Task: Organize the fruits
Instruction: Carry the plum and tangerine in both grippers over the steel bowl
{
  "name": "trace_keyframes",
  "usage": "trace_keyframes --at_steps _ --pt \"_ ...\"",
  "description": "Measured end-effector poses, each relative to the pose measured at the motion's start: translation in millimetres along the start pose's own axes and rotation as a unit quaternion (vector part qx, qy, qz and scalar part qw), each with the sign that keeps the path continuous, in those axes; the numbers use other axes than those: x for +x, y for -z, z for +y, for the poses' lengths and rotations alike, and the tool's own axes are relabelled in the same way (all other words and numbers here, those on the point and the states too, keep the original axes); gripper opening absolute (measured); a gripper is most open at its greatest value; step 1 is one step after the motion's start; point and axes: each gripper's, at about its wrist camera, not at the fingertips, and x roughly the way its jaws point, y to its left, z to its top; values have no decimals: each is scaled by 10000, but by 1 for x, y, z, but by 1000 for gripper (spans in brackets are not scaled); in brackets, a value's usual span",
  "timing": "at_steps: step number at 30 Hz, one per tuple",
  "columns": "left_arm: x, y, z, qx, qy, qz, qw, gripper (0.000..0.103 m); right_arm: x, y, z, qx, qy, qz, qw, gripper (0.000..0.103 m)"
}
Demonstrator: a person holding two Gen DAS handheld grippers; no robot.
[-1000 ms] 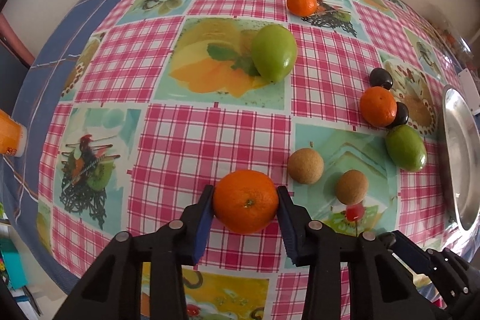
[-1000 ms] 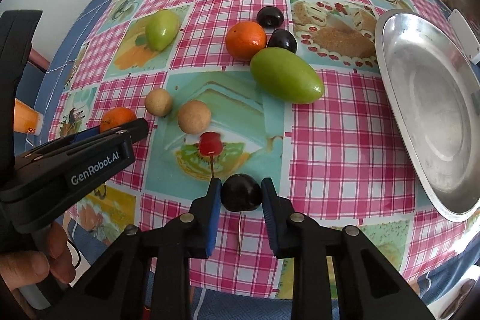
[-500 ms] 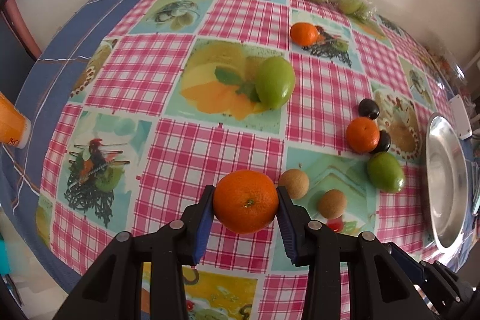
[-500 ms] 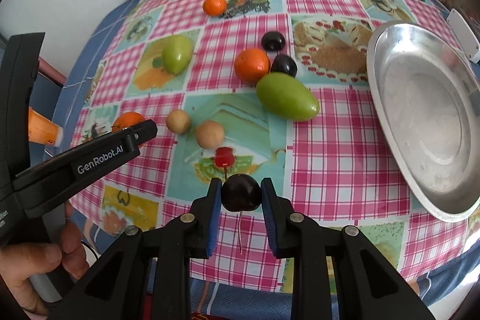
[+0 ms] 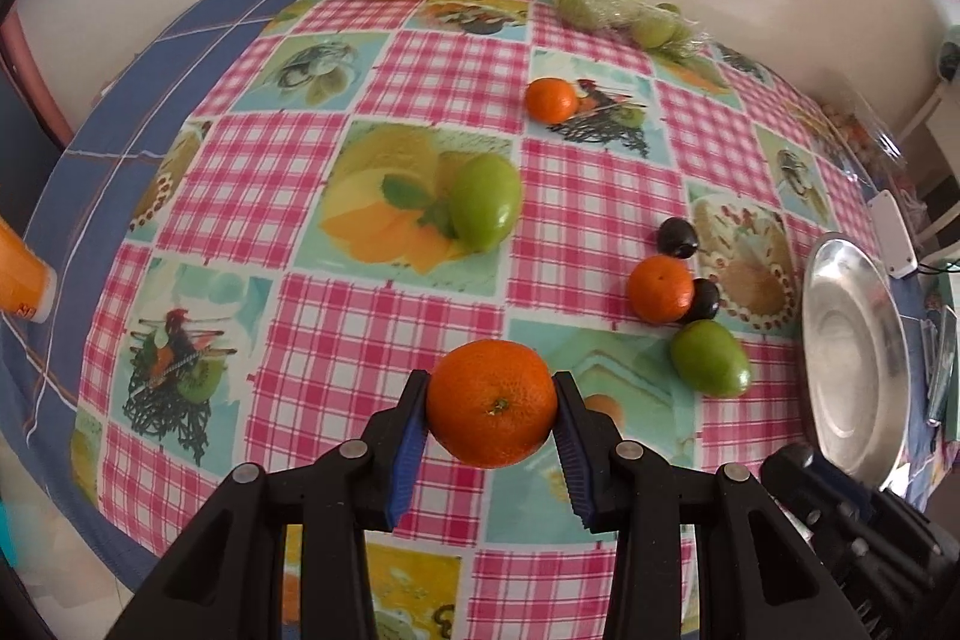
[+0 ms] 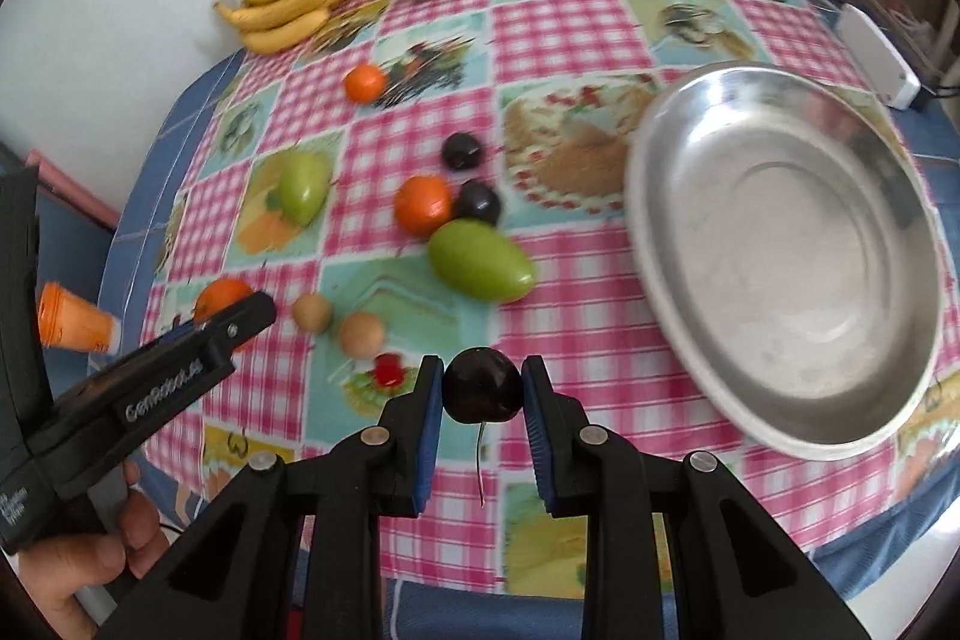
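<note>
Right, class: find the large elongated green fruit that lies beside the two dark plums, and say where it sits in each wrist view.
Left wrist view: the large elongated green fruit is right of centre, just left of the round metal plate.
Right wrist view: the same fruit is near the centre, left of the plate.
Shared landmark: the orange tangerine lying next to it.

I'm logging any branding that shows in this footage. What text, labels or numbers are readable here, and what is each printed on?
"GenRobot.ai", blurred but legible: white lettering on the black arm of the left tongs, seen from the right wrist view.
Small white print at the butt of the same tool, beside the hand: too small to read.
Orange bottle: no readable label.
Tablecloth: pictures only, no readable words.
</note>
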Motion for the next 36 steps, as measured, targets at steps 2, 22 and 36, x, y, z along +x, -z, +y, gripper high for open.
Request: trace_keyframes --at_steps 2,22,36 --pt "1 -2 -4 11 20 17 10000 42 -3 -3 -7 100 63 -63 9999 27" --pt "2 -19 -147 1435 586 -135 9878 42 -30 -21 -129 1763 616 -350 9818 27" --pt "22 -7 -218 2254 665 -201 9718 42 -23 -23 -184 2402 1063 -267 9645 28"
